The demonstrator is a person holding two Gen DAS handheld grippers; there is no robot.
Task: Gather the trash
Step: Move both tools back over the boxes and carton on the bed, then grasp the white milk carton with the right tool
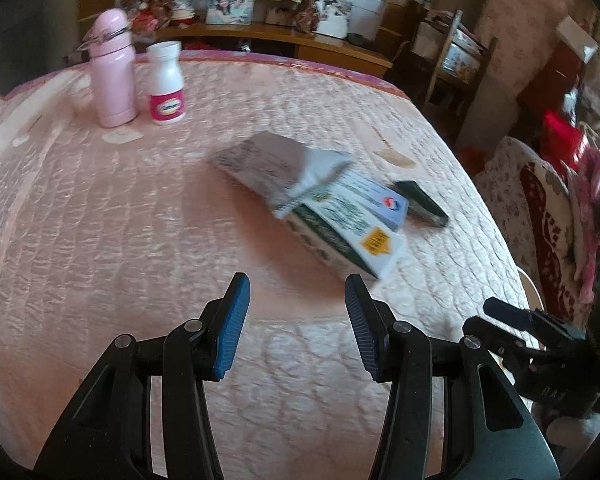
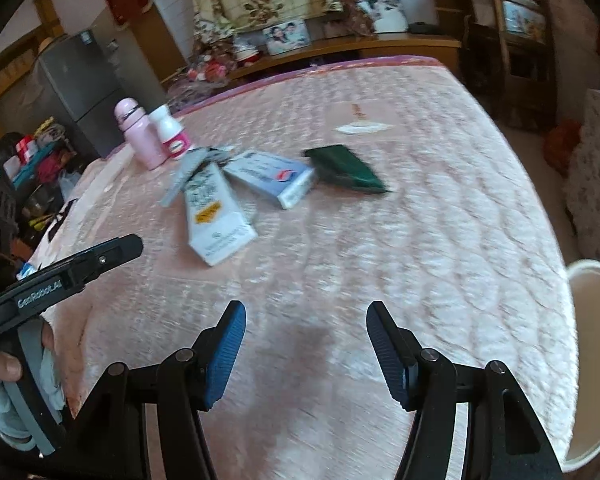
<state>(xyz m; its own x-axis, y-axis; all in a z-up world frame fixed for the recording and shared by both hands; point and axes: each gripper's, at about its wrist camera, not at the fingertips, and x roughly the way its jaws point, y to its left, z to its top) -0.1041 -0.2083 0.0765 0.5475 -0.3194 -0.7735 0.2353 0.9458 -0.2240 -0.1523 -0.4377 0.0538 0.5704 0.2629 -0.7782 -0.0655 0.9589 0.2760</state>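
Left gripper (image 1: 297,288), right gripper (image 2: 306,316): black arms, silver screws, ribbed blue pads; white "GenRobot.AI" lettering on left.

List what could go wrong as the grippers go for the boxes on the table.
1. The white-and-green carton, grey paper packet and pale blue box overlap; grabbing one may drag the others.
2. The pink flask and white pill bottle stand upright nearby and could topple.

Pink quilted bed (image 1: 100,220), wooden shelf (image 1: 284,38) behind
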